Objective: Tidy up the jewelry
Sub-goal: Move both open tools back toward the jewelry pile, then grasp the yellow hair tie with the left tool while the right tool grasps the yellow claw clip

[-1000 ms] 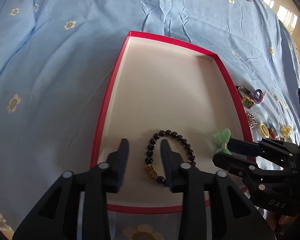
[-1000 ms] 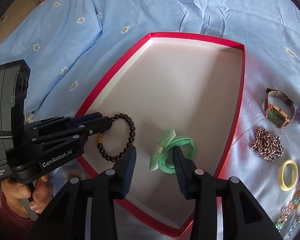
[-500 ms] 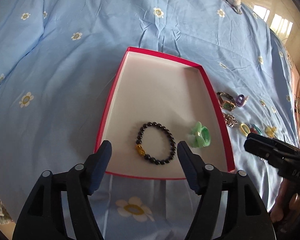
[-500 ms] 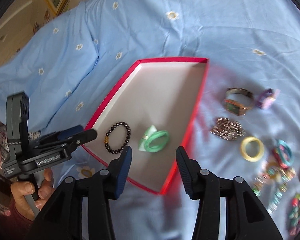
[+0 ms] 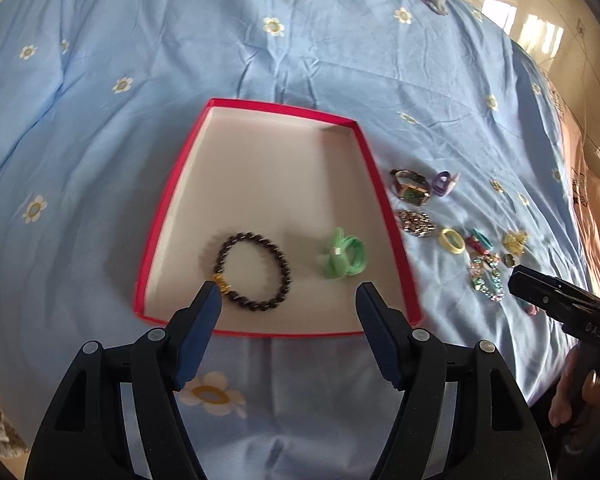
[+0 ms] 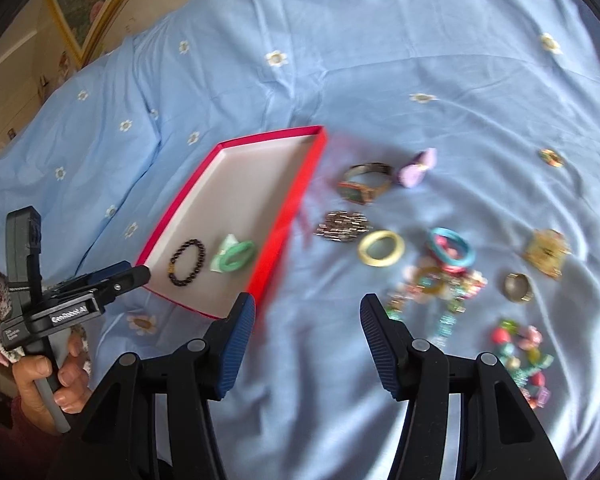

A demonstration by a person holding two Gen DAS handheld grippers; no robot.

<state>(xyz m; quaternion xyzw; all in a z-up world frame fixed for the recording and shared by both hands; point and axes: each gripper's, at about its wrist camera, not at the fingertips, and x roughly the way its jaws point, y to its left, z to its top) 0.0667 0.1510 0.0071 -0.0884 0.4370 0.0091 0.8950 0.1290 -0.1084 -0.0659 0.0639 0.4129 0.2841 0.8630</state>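
Note:
A red-rimmed tray [image 5: 168,200] [image 6: 296,196] lies on the blue bedspread. In it lie a black bead bracelet [image 5: 256,268] [image 6: 186,262] and a green band [image 5: 342,258] [image 6: 236,256]. My left gripper [image 5: 288,296] is open and empty, held above the tray's near edge. My right gripper [image 6: 307,308] is open and empty, above the bedspread just right of the tray. Loose jewelry lies right of the tray: a watch [image 5: 412,188] [image 6: 364,182], a silver chain [image 5: 416,223] [image 6: 343,226], a yellow ring [image 5: 452,241] [image 6: 381,248].
Further right lie a purple clip [image 6: 418,168], a teal bangle [image 6: 452,246], a gold brooch [image 6: 548,254], a metal ring [image 6: 519,287] and beaded pieces [image 6: 524,352]. A picture frame [image 6: 84,4] leans at the far left.
Both grippers have let go, opened wide and pulled back up from the tray. The bead bracelet and green band now lie free in it. The right gripper has swung right toward the loose jewelry.

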